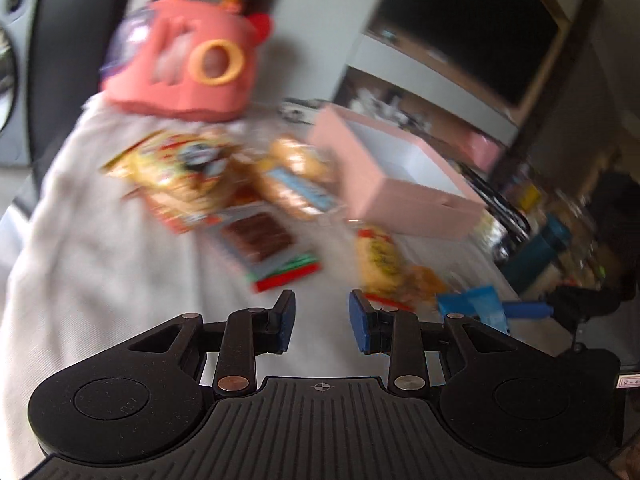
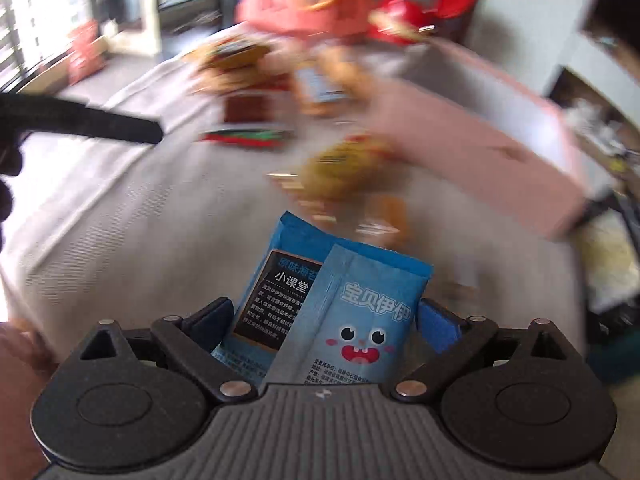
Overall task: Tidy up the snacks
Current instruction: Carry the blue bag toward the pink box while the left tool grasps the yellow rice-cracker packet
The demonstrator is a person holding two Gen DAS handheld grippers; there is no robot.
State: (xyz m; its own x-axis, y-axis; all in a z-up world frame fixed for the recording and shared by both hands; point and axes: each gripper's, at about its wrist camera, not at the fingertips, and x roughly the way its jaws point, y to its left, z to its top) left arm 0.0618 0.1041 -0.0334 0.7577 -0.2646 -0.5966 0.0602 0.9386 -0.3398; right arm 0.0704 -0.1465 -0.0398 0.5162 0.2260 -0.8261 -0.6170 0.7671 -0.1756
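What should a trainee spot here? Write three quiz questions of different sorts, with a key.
1. True or false: the left claw holds a snack.
2. What does the right claw grip?
A. a chocolate bar
B. the blue snack packet
C. a red toy
3. Fill in: the pink box on the grey cloth is open at its ____.

Key: 1 false; 2 B; 3 top.

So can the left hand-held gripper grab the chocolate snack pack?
Probably yes. The left hand-held gripper is open and holds nothing, and only bare cloth lies between it and the chocolate snack pack, which lies unobstructed.
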